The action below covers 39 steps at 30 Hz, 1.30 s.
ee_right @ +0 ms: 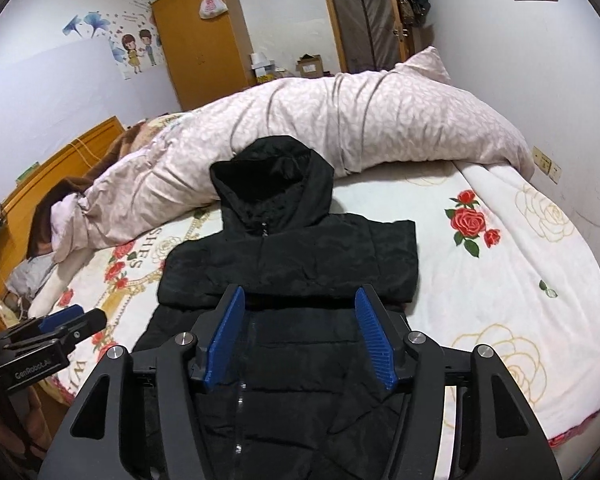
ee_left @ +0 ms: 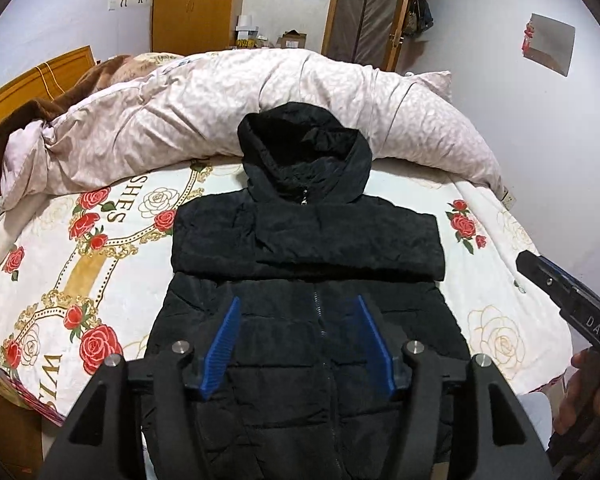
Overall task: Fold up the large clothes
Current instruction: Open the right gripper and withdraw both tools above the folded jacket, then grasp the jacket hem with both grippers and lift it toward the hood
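Note:
A black hooded padded jacket (ee_left: 308, 240) lies front up on the bed, zipped, with both sleeves folded across the chest; it also shows in the right wrist view (ee_right: 300, 256). Its hood (ee_left: 304, 152) points to the far side. My left gripper (ee_left: 298, 308) is open and empty, hovering above the jacket's lower front. My right gripper (ee_right: 300, 300) is open and empty, above the jacket's lower right part. The right gripper also shows at the right edge of the left wrist view (ee_left: 556, 284), and the left one at the left edge of the right wrist view (ee_right: 72, 324).
The bed (ee_left: 496, 308) has a white cover with red roses. A rolled pink quilt (ee_left: 260, 96) lies along the far side behind the hood. A brown blanket (ee_left: 32, 112) and wooden headboard (ee_left: 16, 88) are at the left. A wardrobe (ee_left: 192, 4) stands by the back wall.

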Each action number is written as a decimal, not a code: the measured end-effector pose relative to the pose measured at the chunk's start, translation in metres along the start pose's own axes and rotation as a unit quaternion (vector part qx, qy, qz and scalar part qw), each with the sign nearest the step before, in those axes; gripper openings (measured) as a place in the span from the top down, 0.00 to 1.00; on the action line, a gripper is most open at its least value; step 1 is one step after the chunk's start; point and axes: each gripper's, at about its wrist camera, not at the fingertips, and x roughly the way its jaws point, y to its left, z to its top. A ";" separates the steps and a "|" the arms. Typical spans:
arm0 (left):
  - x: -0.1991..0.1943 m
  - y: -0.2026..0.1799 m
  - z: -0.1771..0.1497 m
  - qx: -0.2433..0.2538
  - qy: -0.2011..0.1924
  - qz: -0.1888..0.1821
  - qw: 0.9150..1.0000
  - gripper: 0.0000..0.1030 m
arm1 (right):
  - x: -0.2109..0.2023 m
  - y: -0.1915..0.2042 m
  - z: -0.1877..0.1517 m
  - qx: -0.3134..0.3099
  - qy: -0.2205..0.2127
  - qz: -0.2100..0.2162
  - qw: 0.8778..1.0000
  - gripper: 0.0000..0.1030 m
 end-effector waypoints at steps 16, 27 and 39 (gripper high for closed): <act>0.012 -0.003 0.013 -0.003 0.007 0.004 1.000 0.40 | 0.019 0.012 0.015 -0.022 0.011 -0.008 1.000 0.43; 0.033 0.002 0.025 -0.005 0.014 0.009 1.000 0.40 | 0.048 0.016 0.021 -0.034 0.020 -0.018 0.999 0.43; 0.089 0.022 0.074 0.005 0.021 0.007 1.000 0.40 | 0.130 0.010 0.071 -0.038 0.055 0.001 0.998 0.43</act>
